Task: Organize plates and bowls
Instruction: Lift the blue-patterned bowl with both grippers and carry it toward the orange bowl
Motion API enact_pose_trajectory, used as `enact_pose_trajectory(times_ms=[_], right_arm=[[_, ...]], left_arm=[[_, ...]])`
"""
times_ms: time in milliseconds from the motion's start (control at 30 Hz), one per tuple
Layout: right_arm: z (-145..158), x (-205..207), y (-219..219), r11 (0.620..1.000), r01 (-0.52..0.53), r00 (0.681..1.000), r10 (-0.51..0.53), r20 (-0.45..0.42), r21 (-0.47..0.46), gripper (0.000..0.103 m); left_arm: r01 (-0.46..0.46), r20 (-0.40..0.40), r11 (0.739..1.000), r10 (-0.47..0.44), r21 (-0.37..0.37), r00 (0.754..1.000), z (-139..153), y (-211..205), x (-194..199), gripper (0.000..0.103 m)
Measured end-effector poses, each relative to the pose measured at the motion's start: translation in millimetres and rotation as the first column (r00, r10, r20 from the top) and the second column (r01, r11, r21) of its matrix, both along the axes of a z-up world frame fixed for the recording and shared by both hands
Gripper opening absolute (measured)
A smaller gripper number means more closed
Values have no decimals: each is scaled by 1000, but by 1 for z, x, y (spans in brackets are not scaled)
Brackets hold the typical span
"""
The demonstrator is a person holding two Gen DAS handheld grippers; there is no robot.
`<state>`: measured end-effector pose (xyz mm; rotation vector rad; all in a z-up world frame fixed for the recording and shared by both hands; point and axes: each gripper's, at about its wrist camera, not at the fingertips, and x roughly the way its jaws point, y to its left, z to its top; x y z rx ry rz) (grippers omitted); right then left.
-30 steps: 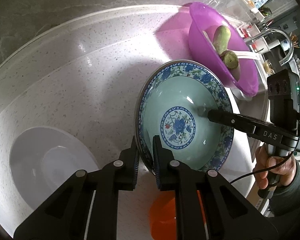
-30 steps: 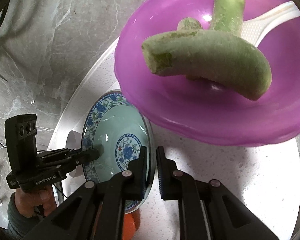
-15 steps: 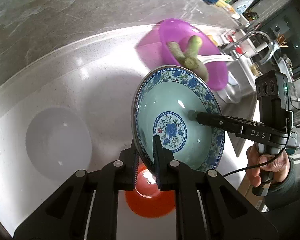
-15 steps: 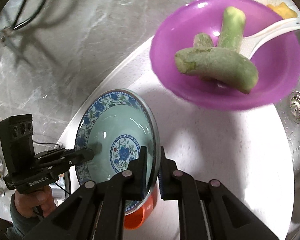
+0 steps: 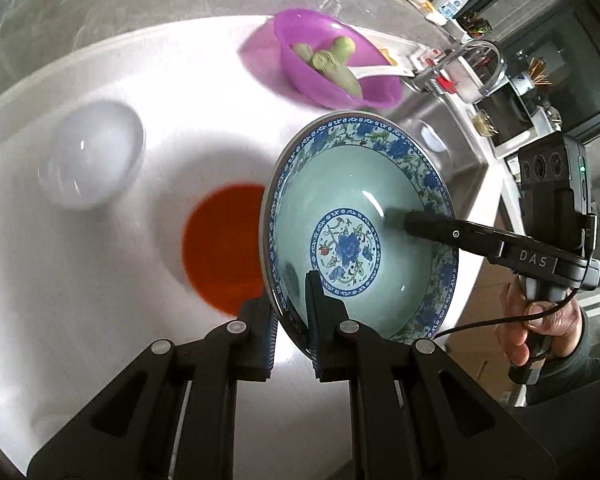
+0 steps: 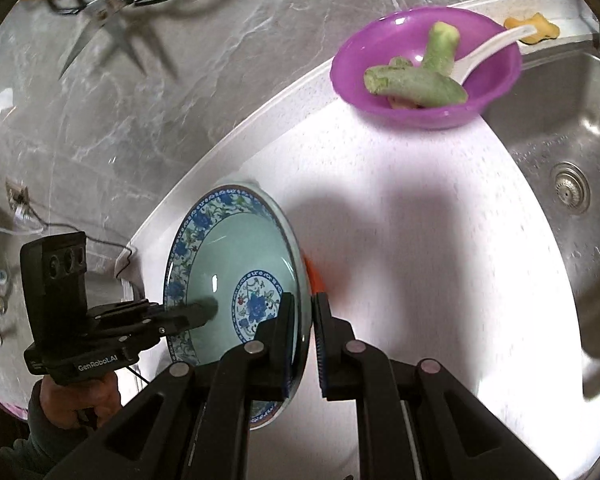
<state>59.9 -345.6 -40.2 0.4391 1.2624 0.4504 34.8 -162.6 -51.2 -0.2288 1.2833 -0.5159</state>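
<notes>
Both tongs are clenched on the rim of one blue-and-green porcelain bowl (image 5: 360, 232): the left tongs (image 5: 292, 312) pinch its near edge, one finger inside the bowl and one outside, and the right tongs (image 6: 302, 320) nip the opposite edge the same way. The bowl hangs between them, tilted, above the white counter (image 5: 100, 320), with an orange dish (image 5: 220, 248) below it.

The bowl looks glazed, so stiff, fairly heavy, slick under the pads and liable to chip or shatter if it slips. The thin flared rim is the only place to grip, and two opposite grips seem the safe way to carry it level.

The left wrist view alone shows a white bowl (image 5: 92, 156) far to the left, the full orange dish, the faucet (image 5: 476, 60) and the hand (image 5: 540, 332) on the right tool. The right wrist view alone shows scissors (image 6: 112, 8) on the grey marble, the steel sink (image 6: 560, 140) with its drain, and inside the purple bowl (image 6: 424, 108) green vegetable pieces (image 6: 416, 80) with a white spoon (image 6: 488, 46).
</notes>
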Motion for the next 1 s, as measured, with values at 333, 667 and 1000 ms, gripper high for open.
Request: enact_pose_trajectory(times_ms=[333,667,1000], right_arm=[[-11,-76,5,999,-21,998,20,-62,-28,12],[-51,-104,8,997,-49,994,41,-106,-67,12],[-70,-107,8,993,-93,991,85,-99,-72,12]], left_arm=[[-27,-54,1000,26,-13,998,-26,4,-95,11],[-39,-83,999,41,27,996,-70,-6,-131,11],[-76,-92,996,80,48,992,-105,-14,-138,11]])
